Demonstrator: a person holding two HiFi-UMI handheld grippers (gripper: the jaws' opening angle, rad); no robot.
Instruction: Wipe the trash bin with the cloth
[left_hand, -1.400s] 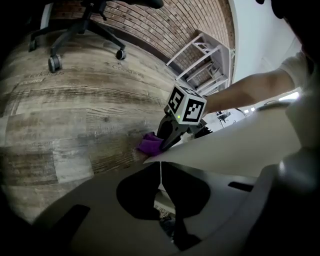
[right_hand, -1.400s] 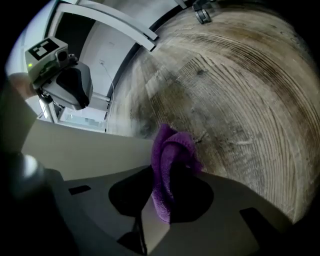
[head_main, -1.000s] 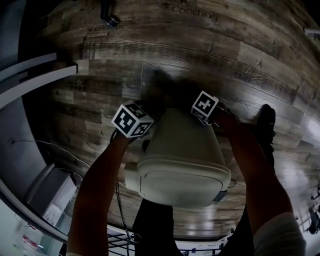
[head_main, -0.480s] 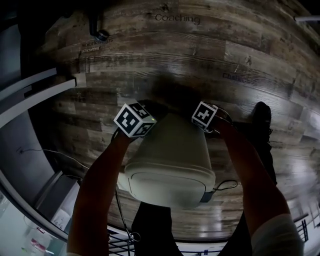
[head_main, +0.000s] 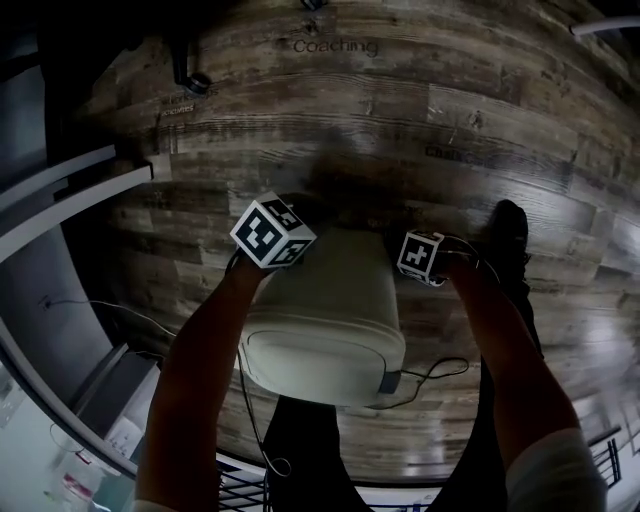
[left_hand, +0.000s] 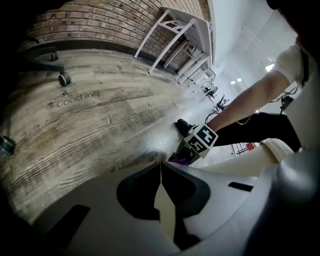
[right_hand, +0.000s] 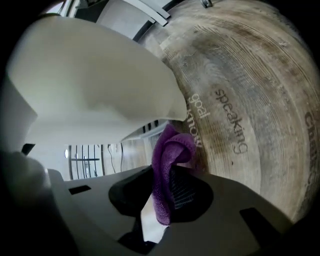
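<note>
A cream trash bin (head_main: 325, 320) stands on the wood floor between my arms. In the right gripper view its pale wall (right_hand: 90, 80) fills the upper left. My right gripper (right_hand: 161, 200) is shut on a purple cloth (right_hand: 167, 160), which sticks out past the jaw tips close under the bin's edge. Its marker cube (head_main: 422, 255) sits at the bin's far right side. My left gripper (left_hand: 160, 167) is shut, with nothing showing between its tips. Its cube (head_main: 272, 232) is at the bin's far left side. In the left gripper view the bin (left_hand: 265, 160) lies to the right.
Wood plank floor (head_main: 400, 120) with printed words runs all around. A dark shoe (head_main: 508, 235) is just right of the right gripper. White bars (head_main: 70, 180) and a cabinet stand at the left. A cable (head_main: 430, 372) trails on the floor near the bin. White tables (left_hand: 185, 30) stand far off.
My right gripper with the cloth has slid along the bin's right side toward me. The left gripper has stayed at the bin's left side. The bin sits slightly further left in view.
</note>
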